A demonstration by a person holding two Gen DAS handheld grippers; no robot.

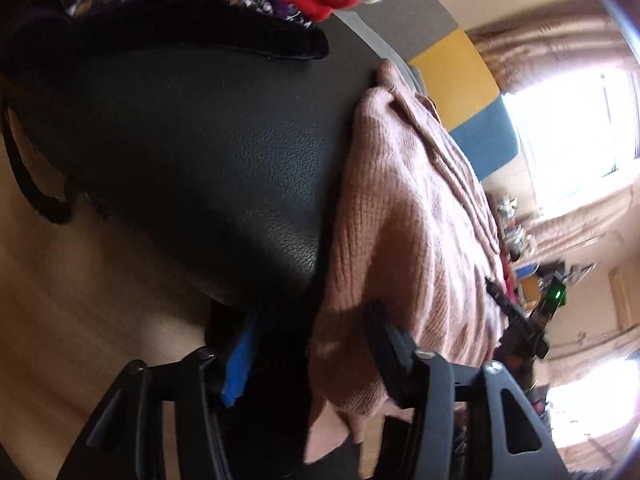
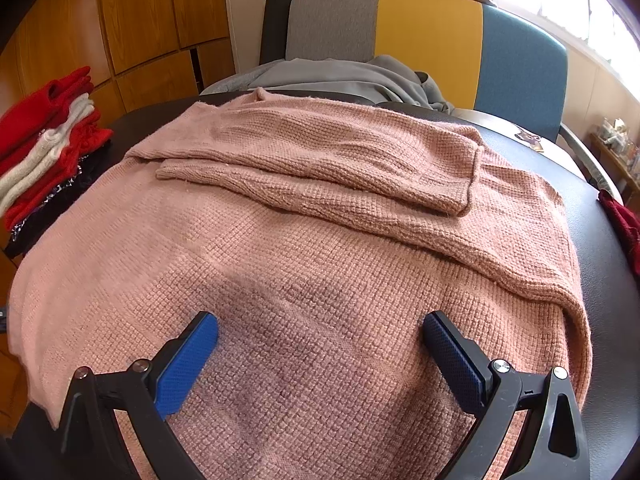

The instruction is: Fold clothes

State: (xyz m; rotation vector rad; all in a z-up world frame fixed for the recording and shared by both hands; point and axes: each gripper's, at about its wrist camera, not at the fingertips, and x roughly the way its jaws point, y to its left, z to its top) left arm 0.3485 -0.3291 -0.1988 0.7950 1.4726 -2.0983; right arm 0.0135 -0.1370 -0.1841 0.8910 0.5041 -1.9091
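The right gripper point(image 2: 320, 344) hangs over the near part of the pink sweater point(image 2: 304, 240) with its jaws spread wide, nothing between them and the blue pads point(image 2: 188, 356) clear of the knit. From there, at 12 o'clock, both sleeves point(image 2: 320, 160) lie folded across the chest of the sweater; the garment itself is spread flat over the black table point(image 2: 600, 208), its hem hanging off the near edge. At 9 o'clock sits a stack point(image 2: 44, 152) of folded red and cream clothes, at 3 o'clock a scrap of dark red cloth point(image 2: 624, 220), and beyond the far edge a grey garment point(image 2: 344, 76) is draped on a chair point(image 2: 432, 28).

The left gripper point(image 1: 316, 360) is tilted hard at the sweater's left edge, jaws apart. A fold of that edge point(image 1: 352, 368) hangs loosely between the fingers; the pads do not look pressed on it, so I judge it released rather than held.

Risks from here: the overhanging hem is heavy and could drag the sweater toward the floor if one side is lifted alone. A shallow pinch on this loose knit may catch only the top layer, so the sleeves slide out of place. Swinging the left side wide could knock the stack at 9 o'clock.
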